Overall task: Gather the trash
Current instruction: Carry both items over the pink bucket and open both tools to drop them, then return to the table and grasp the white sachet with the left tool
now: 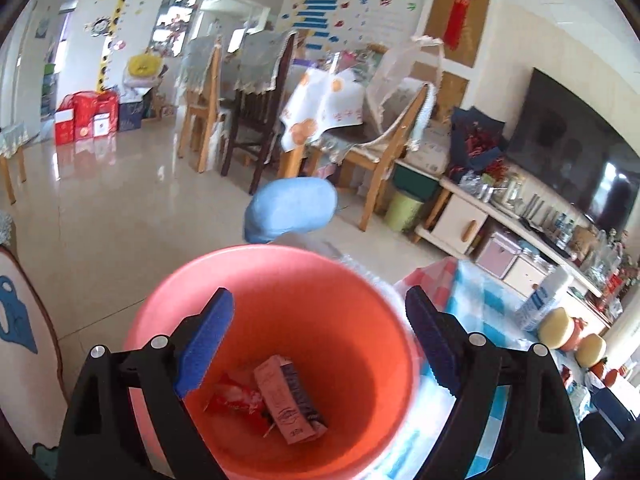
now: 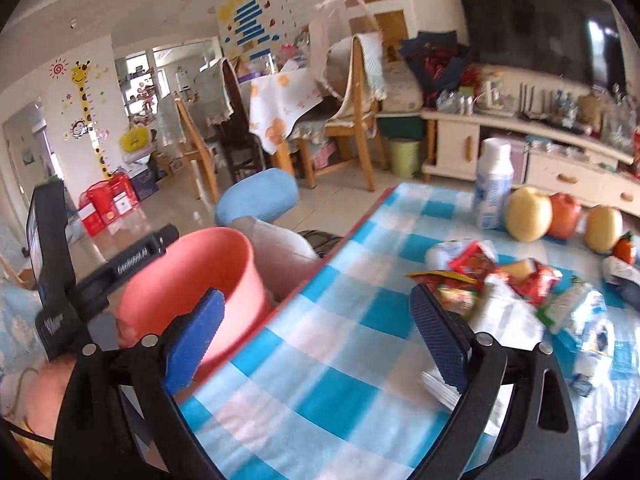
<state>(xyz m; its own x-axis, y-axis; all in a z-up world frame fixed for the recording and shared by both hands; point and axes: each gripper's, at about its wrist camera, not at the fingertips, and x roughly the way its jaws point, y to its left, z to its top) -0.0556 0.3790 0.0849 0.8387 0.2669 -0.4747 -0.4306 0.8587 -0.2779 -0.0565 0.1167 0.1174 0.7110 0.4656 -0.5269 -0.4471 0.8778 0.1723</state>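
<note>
A salmon-pink bucket (image 1: 276, 268) stands at the table's left edge. At its bottom lie a pink drink carton (image 1: 286, 400) and a red wrapper (image 1: 236, 396). My left gripper (image 1: 320, 300) hangs open over the bucket's mouth with nothing between its blue pads. In the right wrist view the bucket (image 2: 192, 268) sits left of the blue-checked tablecloth (image 2: 320, 360). My right gripper (image 2: 316, 300) is open over bare cloth and holds nothing. Just right of its right finger lies a litter pile: red snack wrappers (image 2: 476, 264), crumpled white plastic (image 2: 504, 312) and a green-white carton (image 2: 572, 304).
A white bottle (image 2: 494, 184), yellow pears (image 2: 528, 214) and a red apple (image 2: 564, 216) stand at the table's far side. A blue padded stool (image 1: 292, 208), wooden chairs (image 1: 380, 152), a green bin (image 1: 404, 210) and a TV cabinet (image 2: 520, 152) lie beyond. A hand (image 2: 44, 396) shows lower left.
</note>
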